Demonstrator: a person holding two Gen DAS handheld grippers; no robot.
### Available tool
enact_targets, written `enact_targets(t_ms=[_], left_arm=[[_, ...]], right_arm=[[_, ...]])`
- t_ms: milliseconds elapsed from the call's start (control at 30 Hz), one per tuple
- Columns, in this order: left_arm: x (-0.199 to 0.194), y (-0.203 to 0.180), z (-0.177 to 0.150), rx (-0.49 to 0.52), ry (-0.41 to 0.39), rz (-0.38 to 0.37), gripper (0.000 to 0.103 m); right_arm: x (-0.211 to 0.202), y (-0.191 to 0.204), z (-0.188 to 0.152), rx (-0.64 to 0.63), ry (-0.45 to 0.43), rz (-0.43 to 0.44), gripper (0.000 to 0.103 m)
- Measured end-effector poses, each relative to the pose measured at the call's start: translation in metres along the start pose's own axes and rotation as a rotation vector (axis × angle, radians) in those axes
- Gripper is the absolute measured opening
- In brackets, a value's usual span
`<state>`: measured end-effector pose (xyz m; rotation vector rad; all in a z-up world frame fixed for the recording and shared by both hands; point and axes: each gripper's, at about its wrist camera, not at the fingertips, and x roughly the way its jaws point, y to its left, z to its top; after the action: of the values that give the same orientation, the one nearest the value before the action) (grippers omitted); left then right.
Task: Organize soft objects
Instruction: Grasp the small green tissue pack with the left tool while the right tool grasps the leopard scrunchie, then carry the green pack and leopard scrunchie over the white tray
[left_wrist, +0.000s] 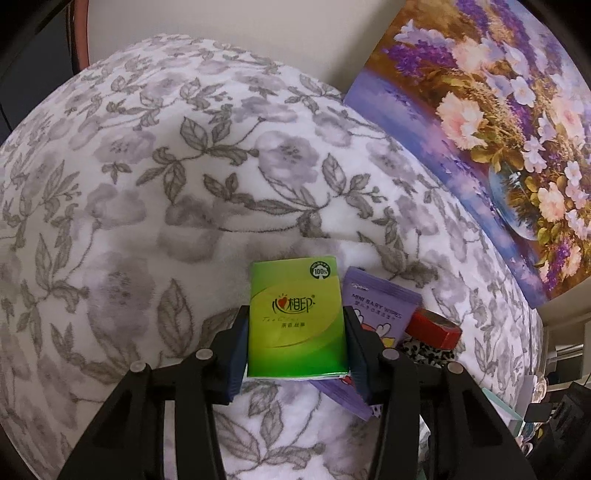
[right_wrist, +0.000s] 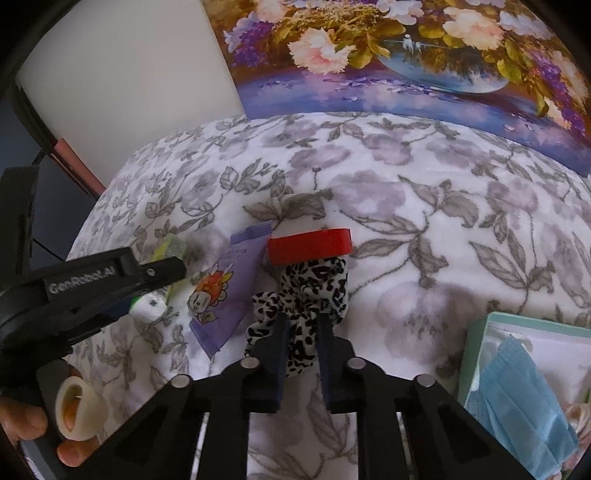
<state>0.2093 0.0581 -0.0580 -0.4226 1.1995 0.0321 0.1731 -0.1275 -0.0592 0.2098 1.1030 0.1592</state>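
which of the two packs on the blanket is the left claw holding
The green tissue pack, clamped between the left claw fingers. The purple baby wipes pack lies free on the blanket just to its right, ungripped.

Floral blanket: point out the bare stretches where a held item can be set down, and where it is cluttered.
Free: the floral blanket left of and beyond the green tissue pack, and the stretch between the red tape roll and the mask box. Crowded: the tissue pack, purple wipes pack, tape roll and leopard scrunchie bunch closely together.
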Motion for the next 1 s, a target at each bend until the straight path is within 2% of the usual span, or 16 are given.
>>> enact_targets(t_ms=[67, 433, 767, 1000], left_arm=[[-0.006, -0.003, -0.001, 0.008, -0.009, 0.005, 0.049], [-0.036, -0.014, -0.014, 0.039, -0.032, 0.005, 0.049], [-0.063, -0.016, -0.037, 0.052, -0.048, -0.008, 0.049], [-0.102, -0.023, -0.057, 0.086, -0.12, -0.039, 0.049]], right_arm=[[-0.006, -0.002, -0.001, 0.007, -0.001, -0.004, 0.006], [-0.031, -0.005, -0.006, 0.042, -0.007, 0.026, 0.005], [-0.073, 0.003, -0.016, 0.026, -0.036, 0.005, 0.004], [-0.115, 0.003, -0.033, 0.052, -0.079, 0.008, 0.004]])
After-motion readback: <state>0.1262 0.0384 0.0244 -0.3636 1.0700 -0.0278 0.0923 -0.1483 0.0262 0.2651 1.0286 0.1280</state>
